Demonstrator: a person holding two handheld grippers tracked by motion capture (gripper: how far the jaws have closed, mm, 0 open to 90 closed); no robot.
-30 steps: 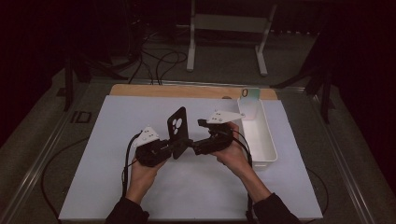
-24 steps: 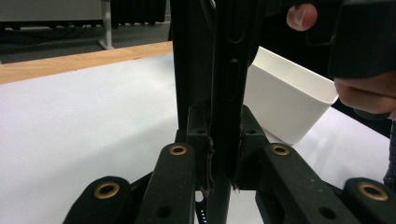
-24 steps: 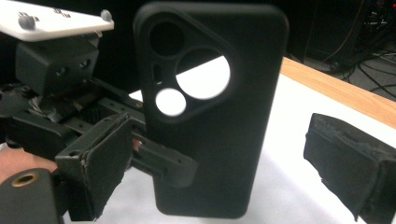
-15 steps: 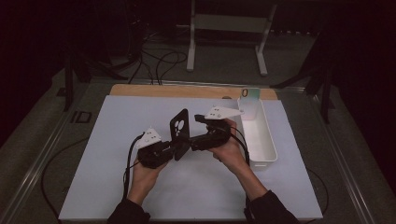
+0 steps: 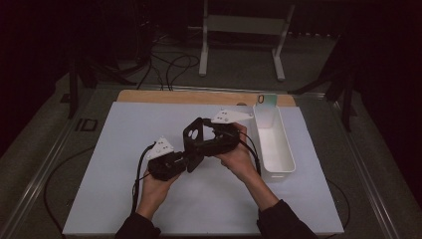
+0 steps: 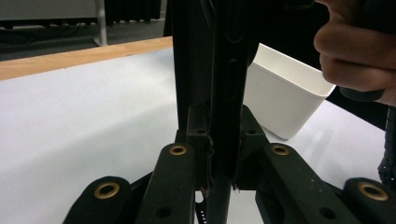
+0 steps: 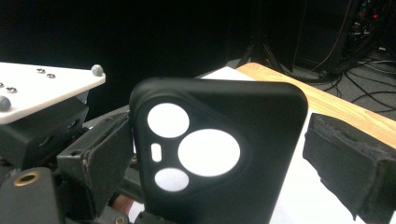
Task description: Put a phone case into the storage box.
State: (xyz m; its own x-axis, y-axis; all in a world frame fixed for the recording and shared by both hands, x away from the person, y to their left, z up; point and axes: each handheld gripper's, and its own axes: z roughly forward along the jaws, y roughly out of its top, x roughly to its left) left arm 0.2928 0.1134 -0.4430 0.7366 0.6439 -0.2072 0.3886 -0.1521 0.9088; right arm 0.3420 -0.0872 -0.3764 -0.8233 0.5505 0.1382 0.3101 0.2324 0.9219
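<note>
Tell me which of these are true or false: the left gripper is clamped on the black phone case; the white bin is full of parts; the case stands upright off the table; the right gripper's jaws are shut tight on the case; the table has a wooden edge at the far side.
1. The left gripper is clamped on the black phone case. True.
2. The white bin is full of parts. False: it looks empty inside.
3. The case stands upright off the table. True.
4. The right gripper is shut tight on the case. False: its jaws stand apart around it.
5. A wooden edge runs along the far side. True.
</note>
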